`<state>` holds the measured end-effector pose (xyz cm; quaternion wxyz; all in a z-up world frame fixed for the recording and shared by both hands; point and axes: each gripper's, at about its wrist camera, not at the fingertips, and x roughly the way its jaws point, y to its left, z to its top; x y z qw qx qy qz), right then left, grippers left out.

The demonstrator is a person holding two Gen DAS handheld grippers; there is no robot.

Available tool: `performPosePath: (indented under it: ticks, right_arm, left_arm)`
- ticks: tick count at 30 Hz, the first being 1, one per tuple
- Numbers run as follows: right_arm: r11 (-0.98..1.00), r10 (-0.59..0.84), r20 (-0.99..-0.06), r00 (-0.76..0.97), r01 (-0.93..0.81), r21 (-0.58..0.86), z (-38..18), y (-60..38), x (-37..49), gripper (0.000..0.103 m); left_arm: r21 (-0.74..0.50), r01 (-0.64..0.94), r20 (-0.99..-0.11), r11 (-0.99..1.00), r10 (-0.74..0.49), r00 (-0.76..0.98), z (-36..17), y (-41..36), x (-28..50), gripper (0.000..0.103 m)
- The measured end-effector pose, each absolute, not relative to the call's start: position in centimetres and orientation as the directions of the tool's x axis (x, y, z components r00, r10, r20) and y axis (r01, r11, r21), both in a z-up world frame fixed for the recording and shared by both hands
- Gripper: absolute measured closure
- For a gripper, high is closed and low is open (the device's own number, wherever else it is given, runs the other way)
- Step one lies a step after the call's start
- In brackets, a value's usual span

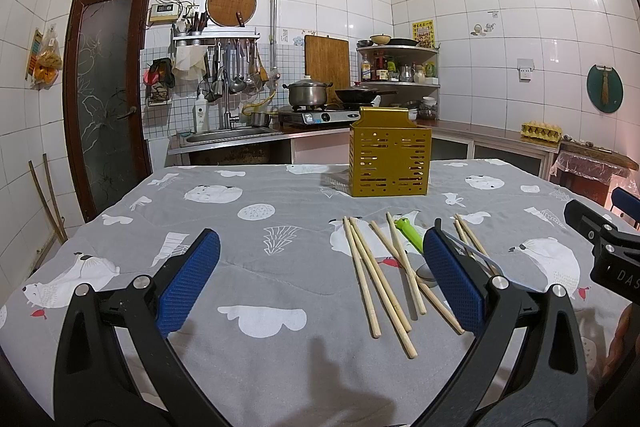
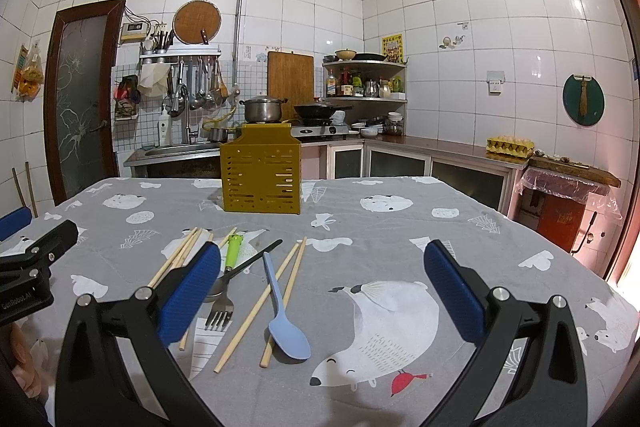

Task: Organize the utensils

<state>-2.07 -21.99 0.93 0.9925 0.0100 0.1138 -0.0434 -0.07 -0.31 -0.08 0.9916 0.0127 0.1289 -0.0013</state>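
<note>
Here both the left gripper [image 1: 320, 267] and the right gripper [image 2: 322, 287] hover released, jaws spread wide, over the table [image 2: 400, 227]. Chopsticks [image 1: 376, 279], a fork [image 2: 220, 311] and a blue spoon [image 2: 286, 331] lie scattered near; the yellow holder [image 2: 262, 179] stands upright farther back.

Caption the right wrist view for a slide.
Open right gripper above chopsticks, blue spoon and fork; gold holder beyond.

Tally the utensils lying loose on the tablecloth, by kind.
Chopsticks: 7 visible
Spoons: 2, the blue spoon and the green-handled spoon
Fork: 1
Total: 10
</note>
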Motion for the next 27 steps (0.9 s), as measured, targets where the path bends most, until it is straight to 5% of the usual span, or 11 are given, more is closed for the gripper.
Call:
performPosePath:
  ticks: [27]
  right_arm:
    - [0.996,-0.079,-0.218,0.973,0.084,0.013,1.35,-22.22,-2.23,0.004]
  left_arm:
    - [0.024,0.013,-0.262,1.000,-0.006,0.965,-0.03,-0.33,-0.34,0.005]
